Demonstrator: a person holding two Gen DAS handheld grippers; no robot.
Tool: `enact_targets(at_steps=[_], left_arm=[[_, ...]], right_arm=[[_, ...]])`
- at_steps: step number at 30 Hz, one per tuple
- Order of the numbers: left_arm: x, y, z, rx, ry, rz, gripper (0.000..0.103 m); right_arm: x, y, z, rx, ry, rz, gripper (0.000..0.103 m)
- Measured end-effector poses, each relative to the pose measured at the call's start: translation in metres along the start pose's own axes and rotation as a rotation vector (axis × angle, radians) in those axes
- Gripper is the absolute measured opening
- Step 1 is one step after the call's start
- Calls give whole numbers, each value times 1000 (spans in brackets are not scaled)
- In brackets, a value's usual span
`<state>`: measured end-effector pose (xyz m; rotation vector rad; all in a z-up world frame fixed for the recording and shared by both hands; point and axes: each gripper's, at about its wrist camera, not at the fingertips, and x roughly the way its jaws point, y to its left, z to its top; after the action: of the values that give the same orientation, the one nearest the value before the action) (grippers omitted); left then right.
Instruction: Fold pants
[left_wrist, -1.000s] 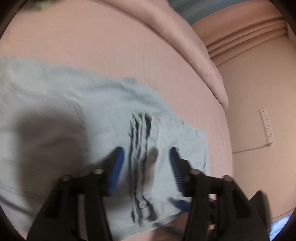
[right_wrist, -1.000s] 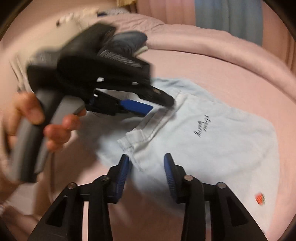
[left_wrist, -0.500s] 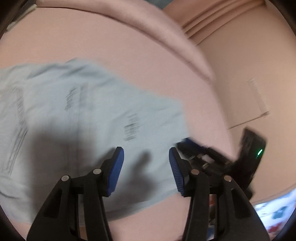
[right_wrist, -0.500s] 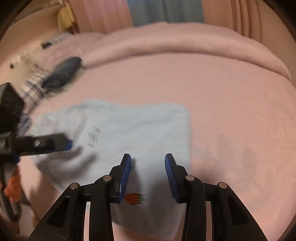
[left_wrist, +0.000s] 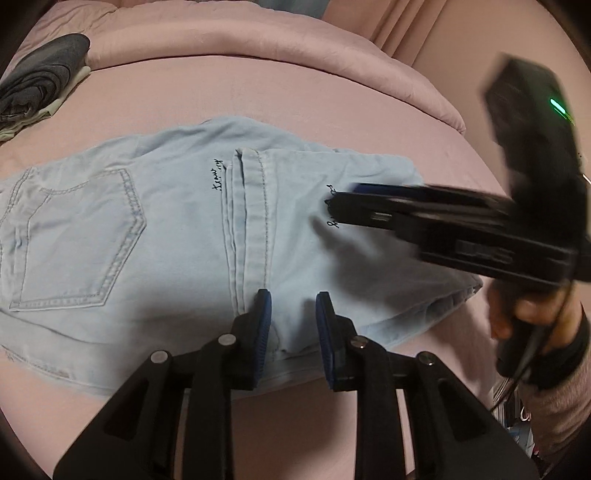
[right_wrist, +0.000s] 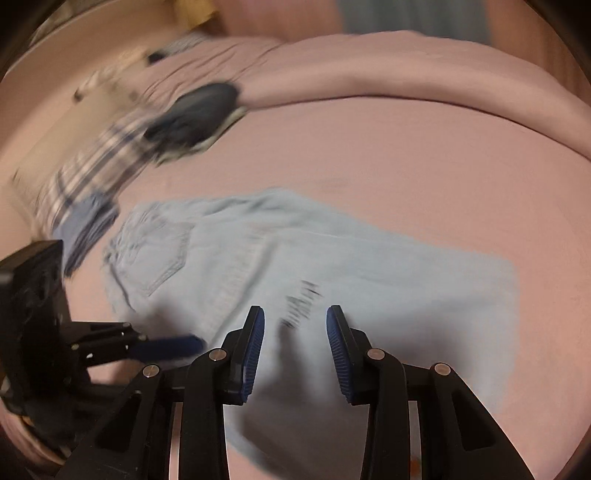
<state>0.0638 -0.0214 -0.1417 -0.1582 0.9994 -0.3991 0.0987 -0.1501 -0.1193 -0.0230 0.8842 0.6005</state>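
Pale blue pants (left_wrist: 177, 236) with small black lettering lie on a pink sheet (left_wrist: 295, 96), near a dark grey garment (left_wrist: 40, 85) and blue-and-white striped cloth (right_wrist: 85, 173).

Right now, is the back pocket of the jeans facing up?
Yes, the stitched back pocket shows on top of the jeans lying on the bed.

Your left wrist camera looks steeply down along its fingers, close over the folded light-blue jeans (left_wrist: 177, 236), pink bed (left_wrist: 295, 92) toward 12 o'clock. Your right wrist camera shares those jeans (right_wrist: 369, 266) from nearby.
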Motion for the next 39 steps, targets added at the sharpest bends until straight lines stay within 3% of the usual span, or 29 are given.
enact_targets(at_steps=[2, 7, 17, 22, 29, 33, 35, 36, 39], left_arm=[[-2, 2, -2, -5, -2, -6, 24], [-4, 6, -6, 8, -5, -10, 24], [-12, 8, -9, 19, -7, -12, 24], [-12, 7, -10, 20, -7, -10, 24], [-11, 5, -11, 32, -9, -3, 24], [-13, 7, -13, 24, -18, -17, 24], [-18, 12, -16, 13, -28, -17, 31], [-20, 16, -18, 6, -28, -1, 45], [-36, 37, -29, -62, -45, -25, 47]], right_arm=[[15, 6, 7, -35, 40, 14, 32], [47, 21, 27, -89, 113, 19, 31], [67, 33, 35, -132, 154, 6, 31], [67, 29, 37, -101, 153, 28, 31], [31, 35, 33, -73, 53, 83, 31], [23, 34, 23, -74, 86, 79, 32], [30, 35, 15, -97, 133, 64, 32], [36, 36, 13, -104, 157, 59, 32], [54, 51, 9, -148, 181, 45, 32]])
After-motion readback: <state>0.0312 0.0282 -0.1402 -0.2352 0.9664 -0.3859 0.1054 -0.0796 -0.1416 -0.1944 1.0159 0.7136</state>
